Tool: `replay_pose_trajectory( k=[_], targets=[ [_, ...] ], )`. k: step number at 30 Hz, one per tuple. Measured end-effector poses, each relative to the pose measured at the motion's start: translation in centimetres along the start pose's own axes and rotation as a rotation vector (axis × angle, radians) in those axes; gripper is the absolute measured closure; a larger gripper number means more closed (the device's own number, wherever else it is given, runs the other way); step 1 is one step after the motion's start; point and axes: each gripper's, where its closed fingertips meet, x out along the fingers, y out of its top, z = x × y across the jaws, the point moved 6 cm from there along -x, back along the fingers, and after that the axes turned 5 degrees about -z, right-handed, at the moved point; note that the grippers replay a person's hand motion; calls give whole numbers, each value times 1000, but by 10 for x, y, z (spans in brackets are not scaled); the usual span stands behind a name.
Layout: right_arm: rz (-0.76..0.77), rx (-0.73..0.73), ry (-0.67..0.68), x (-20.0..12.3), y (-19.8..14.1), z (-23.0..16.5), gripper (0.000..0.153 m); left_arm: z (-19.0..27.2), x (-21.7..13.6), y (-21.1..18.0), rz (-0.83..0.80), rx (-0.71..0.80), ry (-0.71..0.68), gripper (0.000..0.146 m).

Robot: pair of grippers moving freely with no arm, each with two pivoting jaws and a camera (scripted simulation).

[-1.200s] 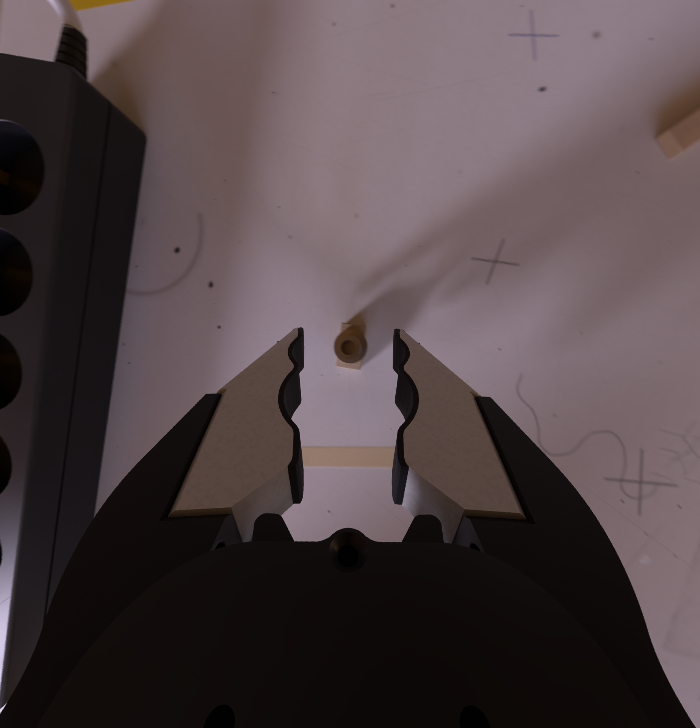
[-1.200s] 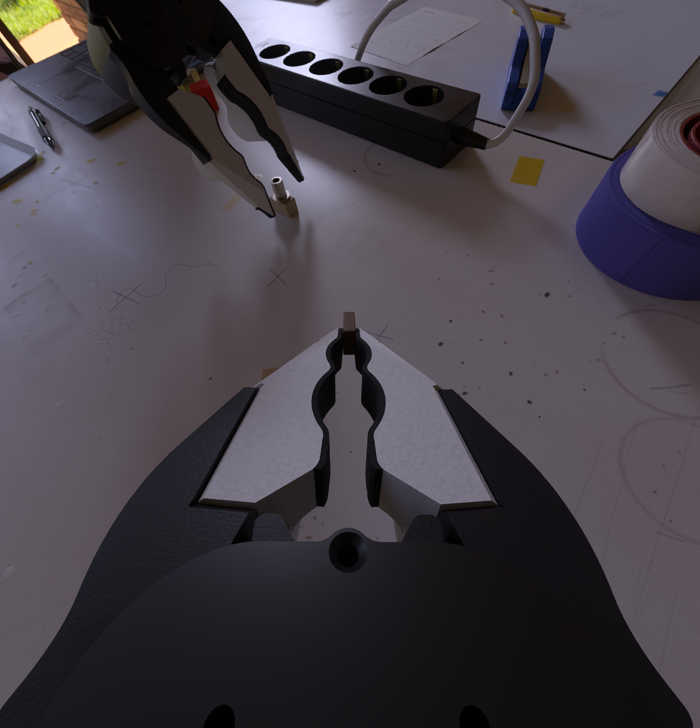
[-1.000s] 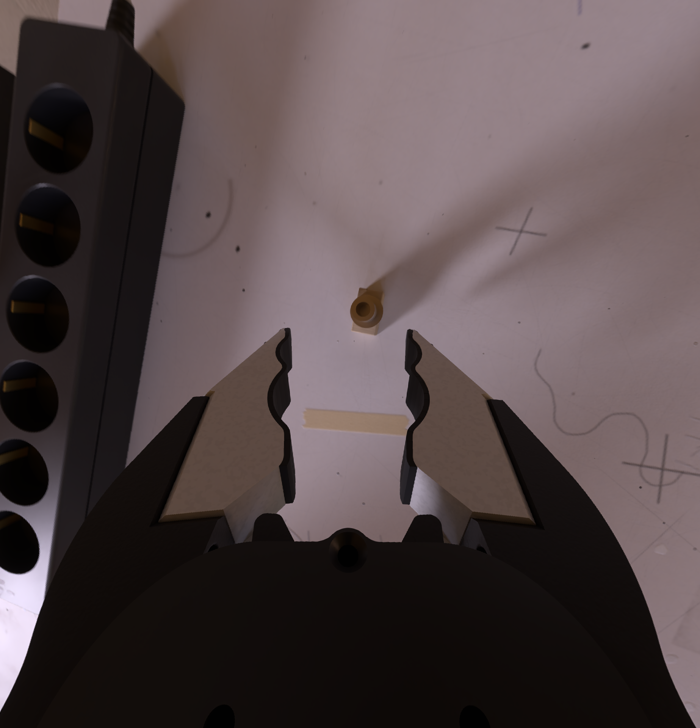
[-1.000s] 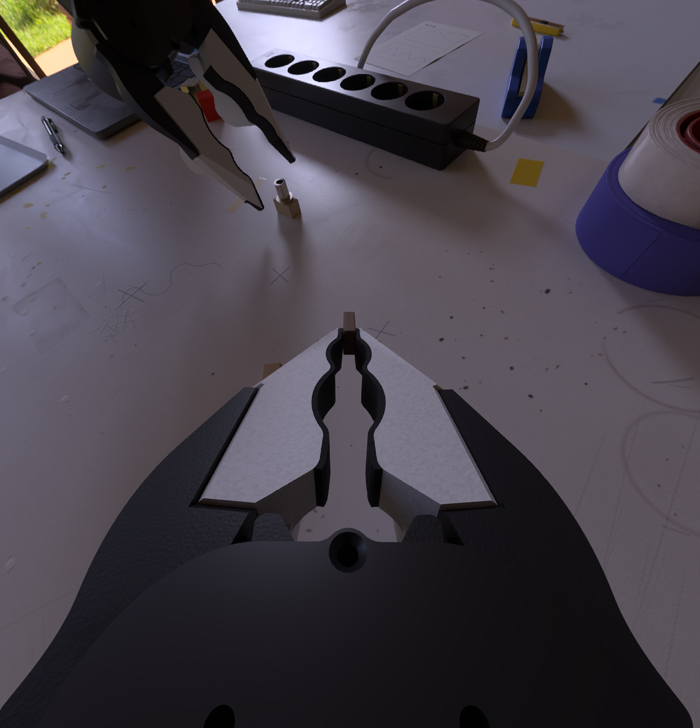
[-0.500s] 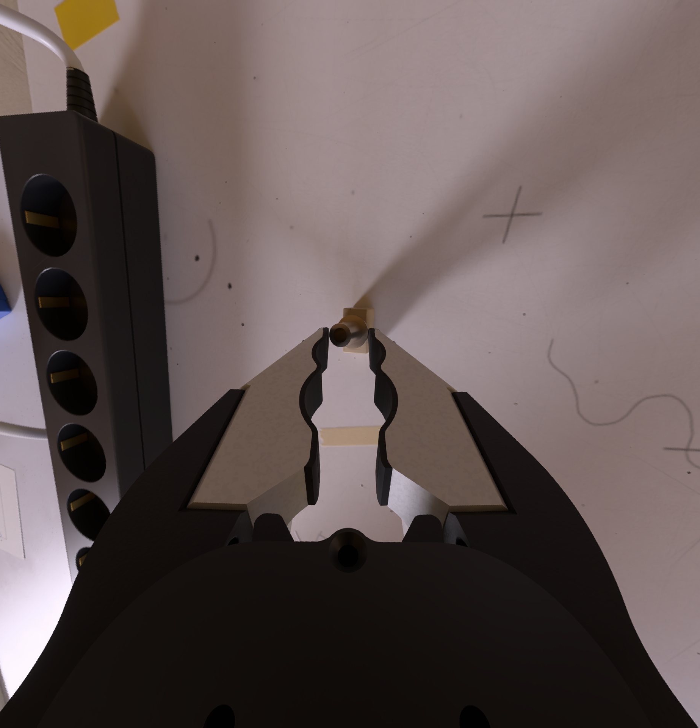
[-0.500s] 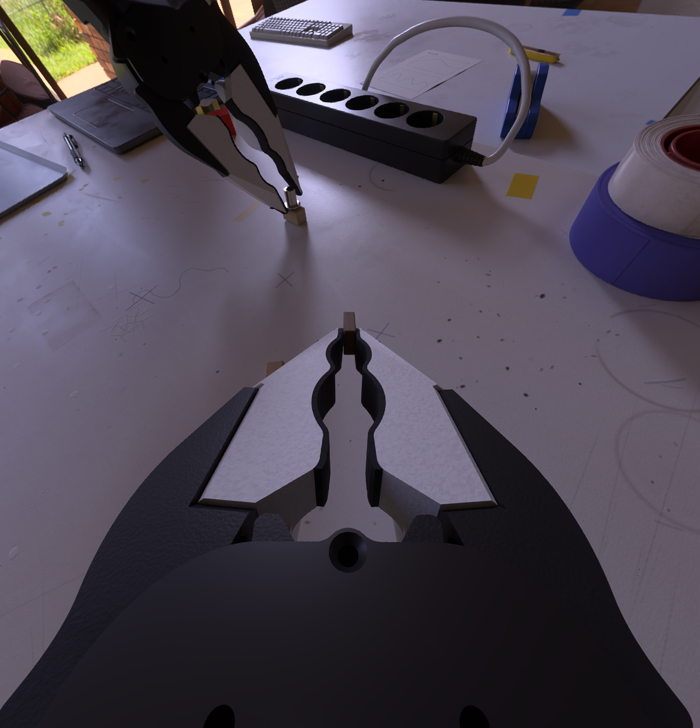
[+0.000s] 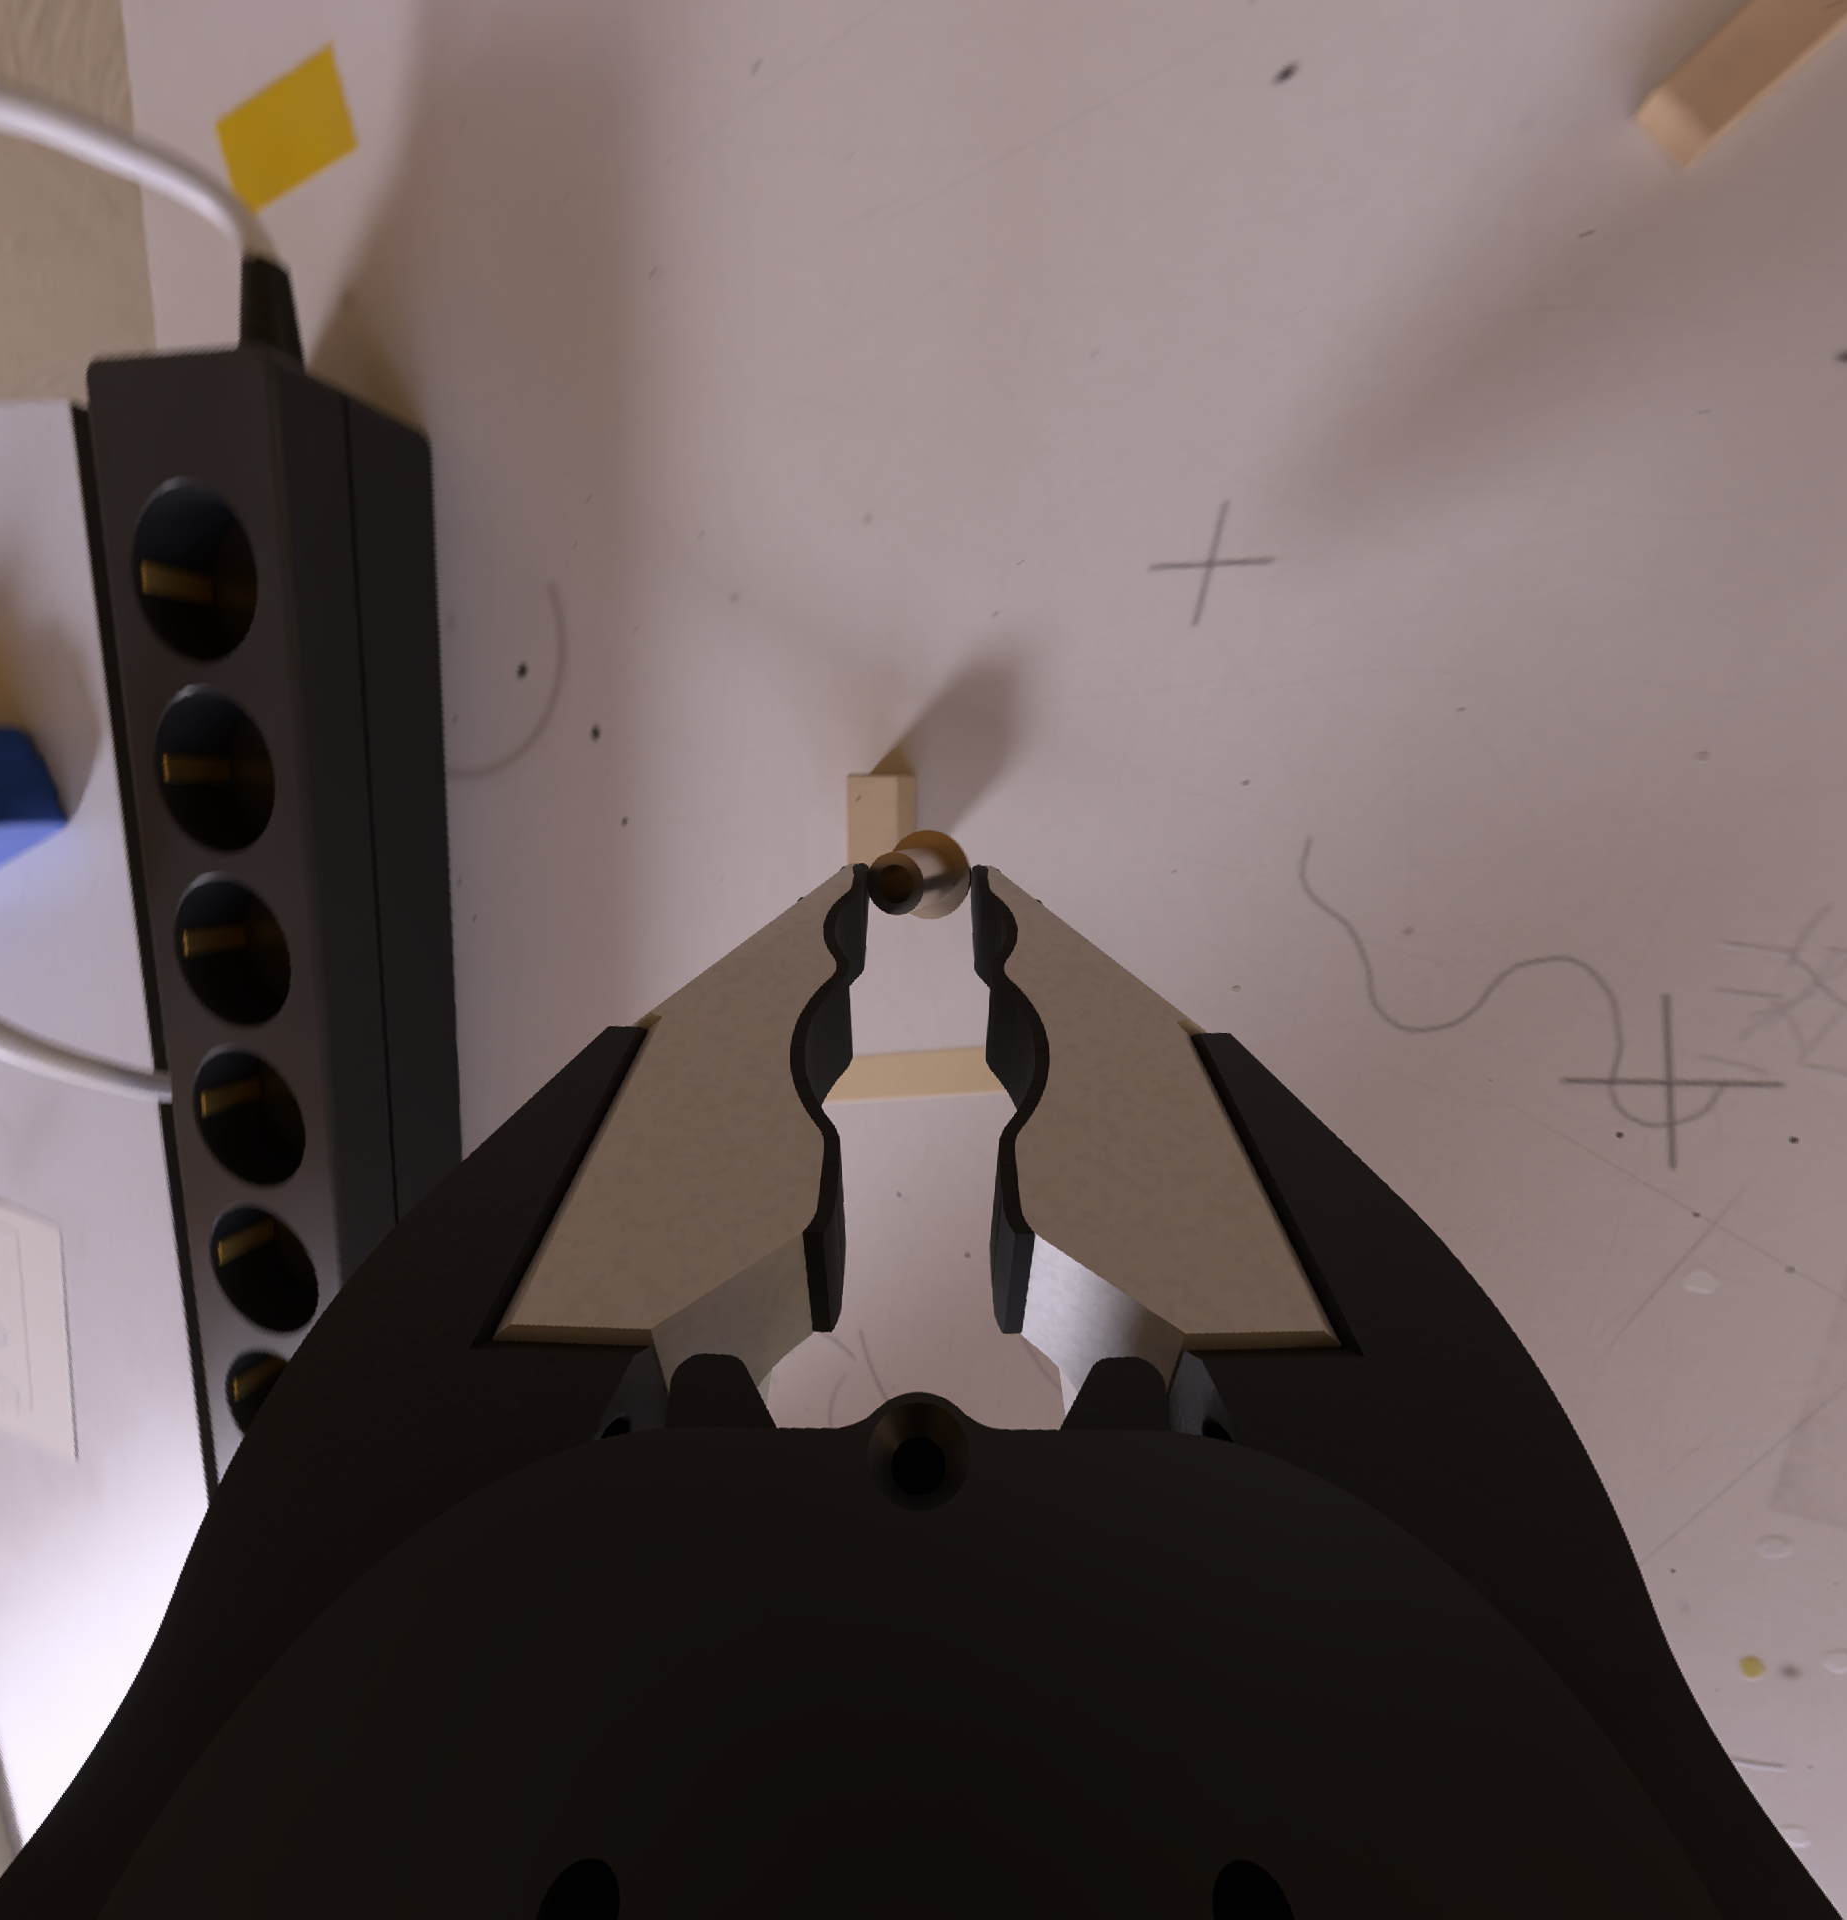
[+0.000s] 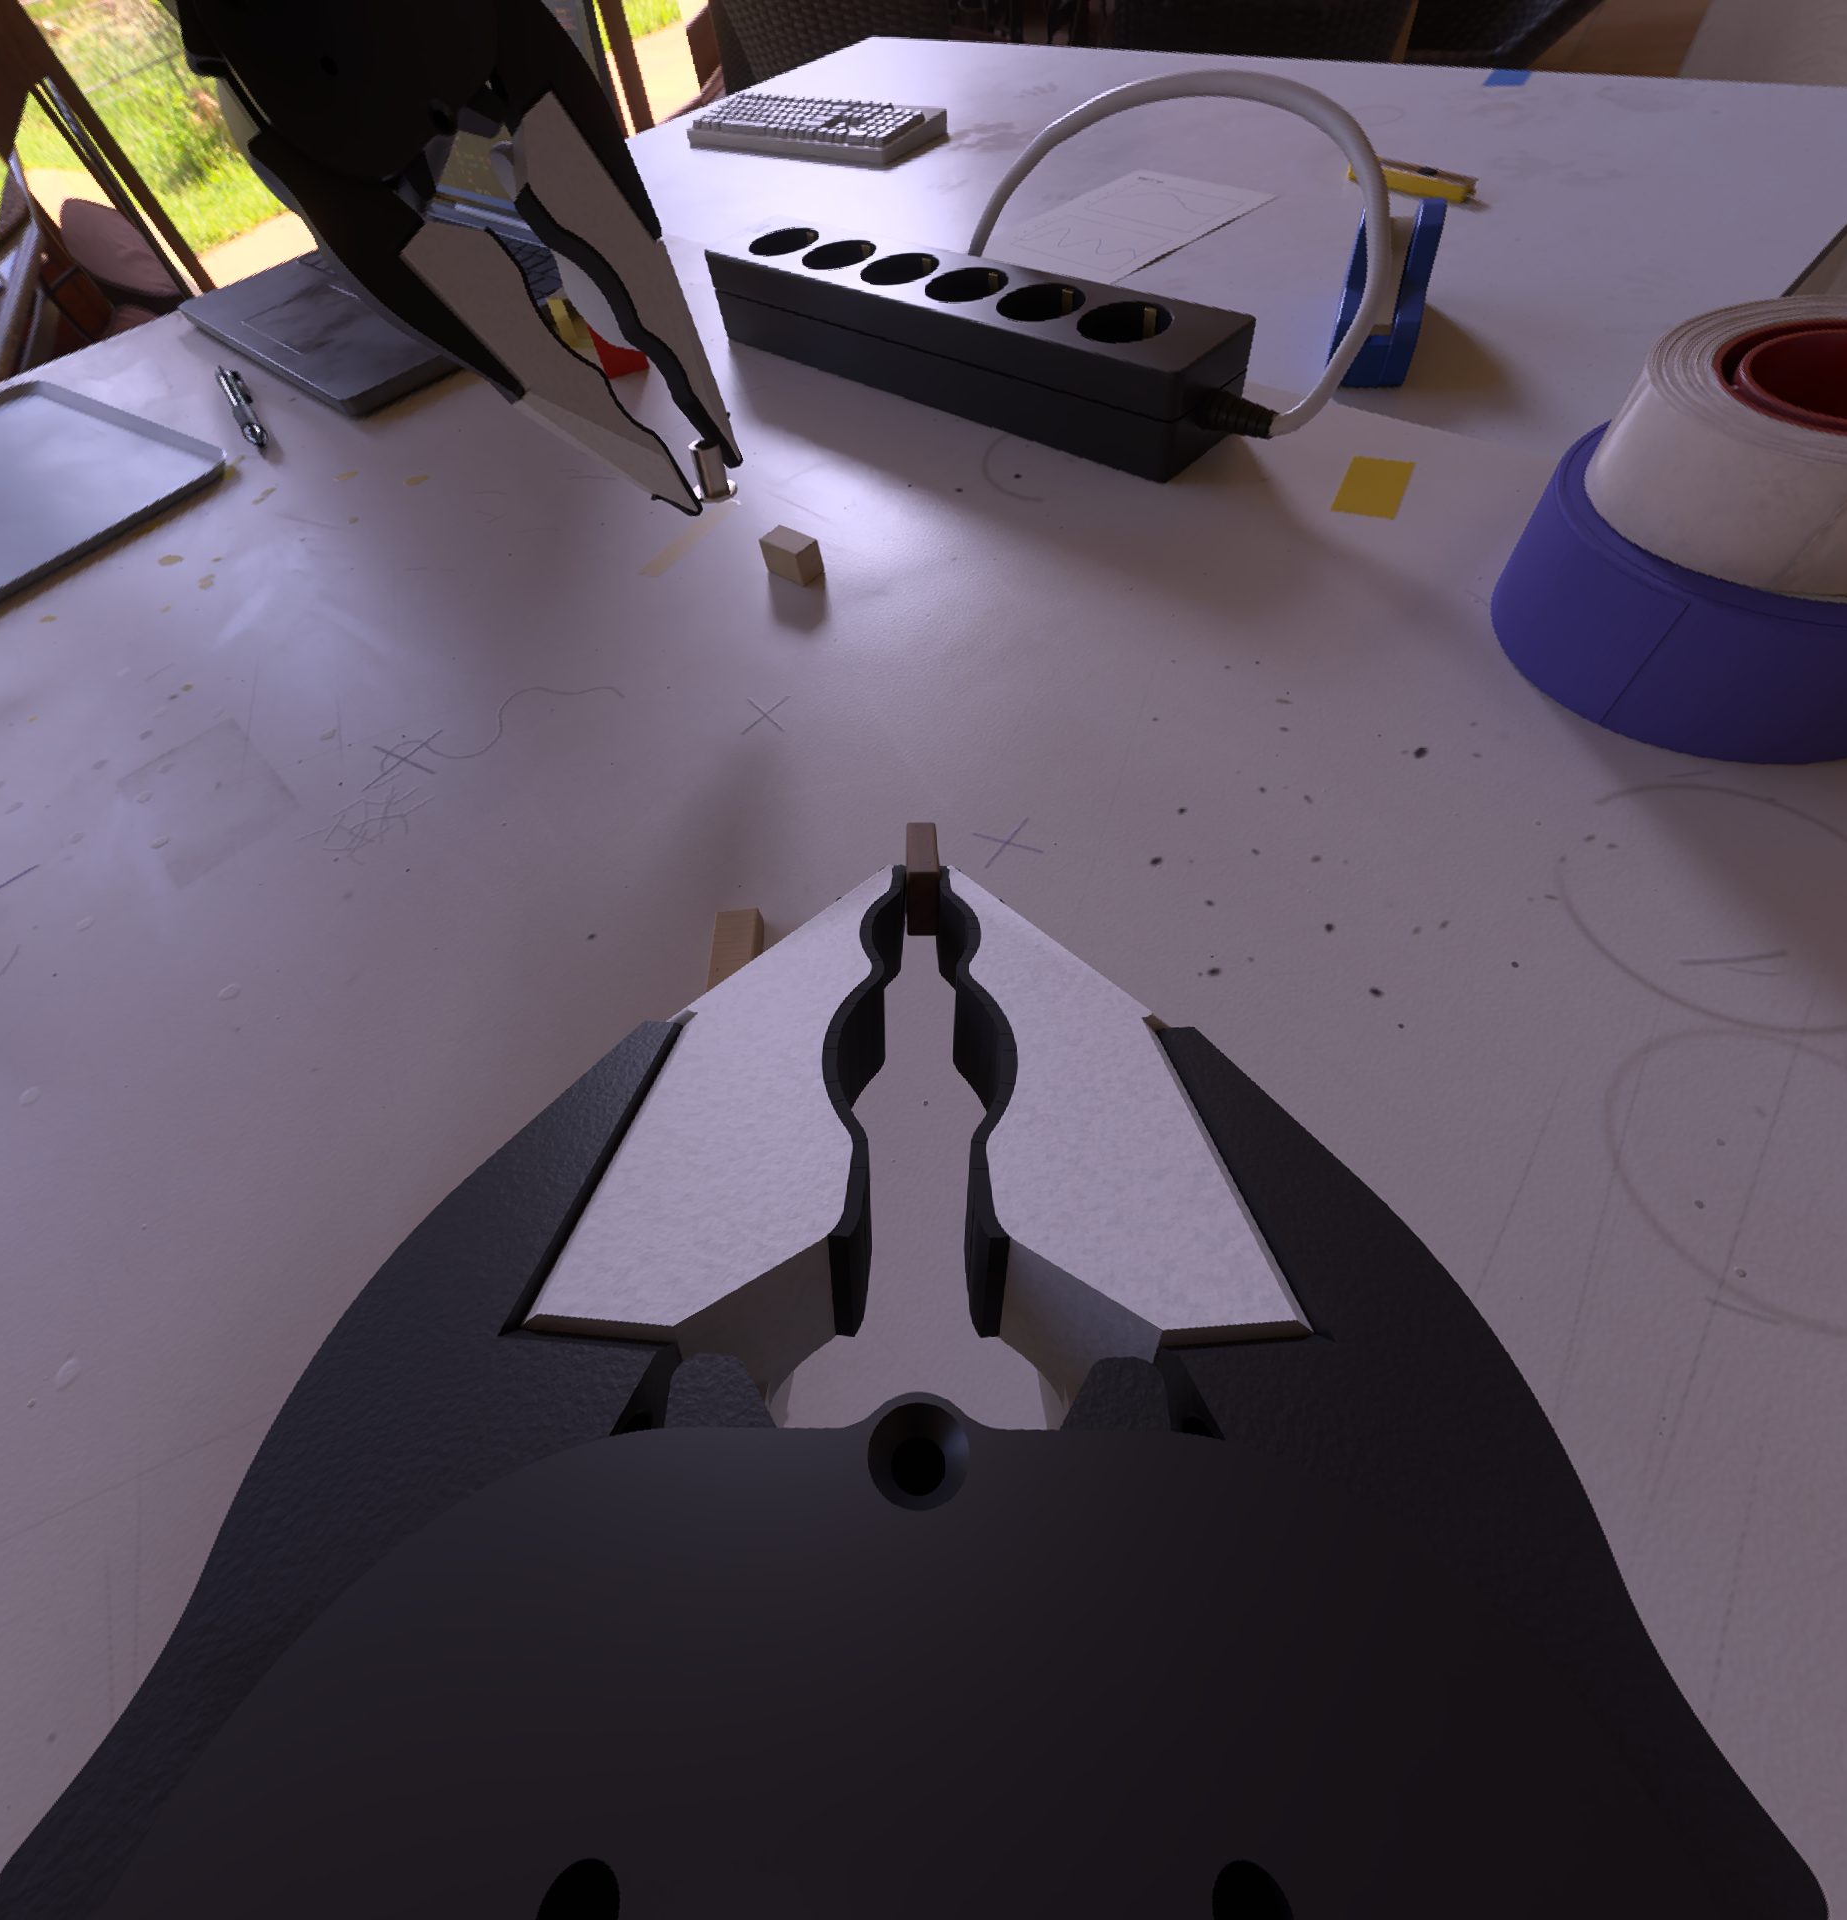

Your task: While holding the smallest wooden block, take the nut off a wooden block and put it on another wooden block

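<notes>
Left gripper (image 7: 917,883) pinches the nut (image 7: 914,885), lifted beside the cube (image 8: 791,555): light, stiff, slippery metal, best gripped across its barrel. Right gripper (image 8: 920,883) clamps the smallest block (image 8: 920,878).

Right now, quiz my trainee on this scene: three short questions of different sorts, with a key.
1. True or false: the nut sits on the cube.
2. What does the right gripper hold? A) nut B) small block C) nothing
3. Fill in: the left gripper is shut on the ____.

Key: 1 false, it is lifted clear of the cube; 2 B, the small block; 3 nut.
</notes>
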Motion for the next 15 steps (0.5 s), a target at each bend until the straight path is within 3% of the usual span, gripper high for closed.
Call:
replay_pose_trajectory(
  k=[9, 15],
  targets=[
    [12, 5, 1, -3, -4, 4, 148, 19, 13, 26, 7, 144, -51, 127],
    [8, -1, -9, -10, -6, 9, 148, 60, 6, 85, 175, 386, -145, 127]
  ],
)
